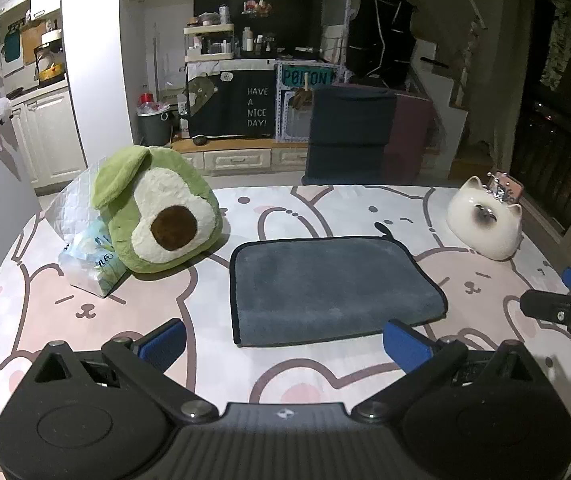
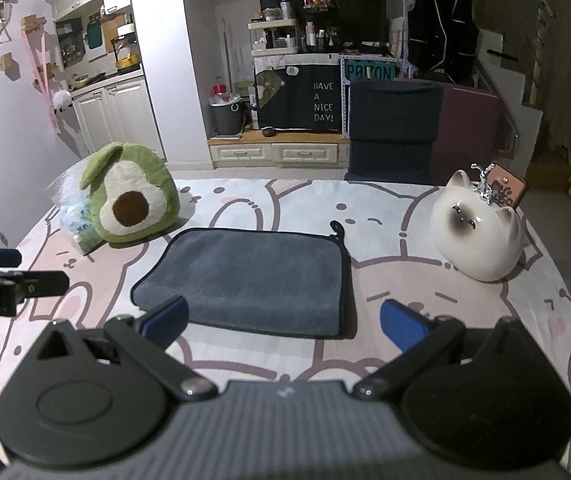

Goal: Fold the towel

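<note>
A grey towel (image 1: 333, 290) with dark edging lies folded flat on the pink cartoon-print tablecloth (image 1: 105, 320); it also shows in the right wrist view (image 2: 253, 280), with a hanging loop at its far right corner. My left gripper (image 1: 285, 340) is open and empty, held just in front of the towel's near edge. My right gripper (image 2: 283, 322) is open and empty, also just short of the near edge. The right gripper shows at the right of the left wrist view (image 1: 565, 304), and the left gripper at the left of the right wrist view (image 2: 13, 280).
A green avocado plush (image 1: 157, 216) and a plastic bag (image 1: 85, 248) sit left of the towel. A white ceramic cat (image 1: 485, 220) stands at the right, near the table edge. Cabinets, shelves and a dark chair stand beyond the table.
</note>
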### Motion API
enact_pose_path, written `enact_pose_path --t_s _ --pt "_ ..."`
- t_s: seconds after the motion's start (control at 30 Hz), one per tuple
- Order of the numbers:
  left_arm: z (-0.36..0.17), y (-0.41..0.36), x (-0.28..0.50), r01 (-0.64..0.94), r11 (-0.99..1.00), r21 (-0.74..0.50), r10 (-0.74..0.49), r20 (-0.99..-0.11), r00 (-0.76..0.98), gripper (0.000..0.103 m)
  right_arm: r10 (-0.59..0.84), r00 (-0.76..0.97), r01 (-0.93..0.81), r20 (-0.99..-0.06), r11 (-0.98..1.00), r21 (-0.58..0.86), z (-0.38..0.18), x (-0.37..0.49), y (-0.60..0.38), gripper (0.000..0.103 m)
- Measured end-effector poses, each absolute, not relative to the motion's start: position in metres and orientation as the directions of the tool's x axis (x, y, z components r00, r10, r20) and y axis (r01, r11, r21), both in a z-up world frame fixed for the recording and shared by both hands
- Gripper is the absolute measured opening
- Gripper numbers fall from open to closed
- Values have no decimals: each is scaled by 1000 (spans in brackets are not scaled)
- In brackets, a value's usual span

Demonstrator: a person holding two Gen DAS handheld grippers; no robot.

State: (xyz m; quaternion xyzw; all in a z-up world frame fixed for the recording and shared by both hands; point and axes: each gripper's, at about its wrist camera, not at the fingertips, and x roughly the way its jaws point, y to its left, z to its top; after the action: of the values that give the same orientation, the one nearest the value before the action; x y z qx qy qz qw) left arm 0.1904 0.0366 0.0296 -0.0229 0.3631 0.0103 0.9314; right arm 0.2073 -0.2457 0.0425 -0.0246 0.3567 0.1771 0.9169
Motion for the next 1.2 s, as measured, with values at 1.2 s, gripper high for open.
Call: enact_pose_path --t_s 1.2 --pt "45 14 99 -6 1000 17 14 -579 815 103 323 726 -391 -608 920 22 55 122 -259 103"
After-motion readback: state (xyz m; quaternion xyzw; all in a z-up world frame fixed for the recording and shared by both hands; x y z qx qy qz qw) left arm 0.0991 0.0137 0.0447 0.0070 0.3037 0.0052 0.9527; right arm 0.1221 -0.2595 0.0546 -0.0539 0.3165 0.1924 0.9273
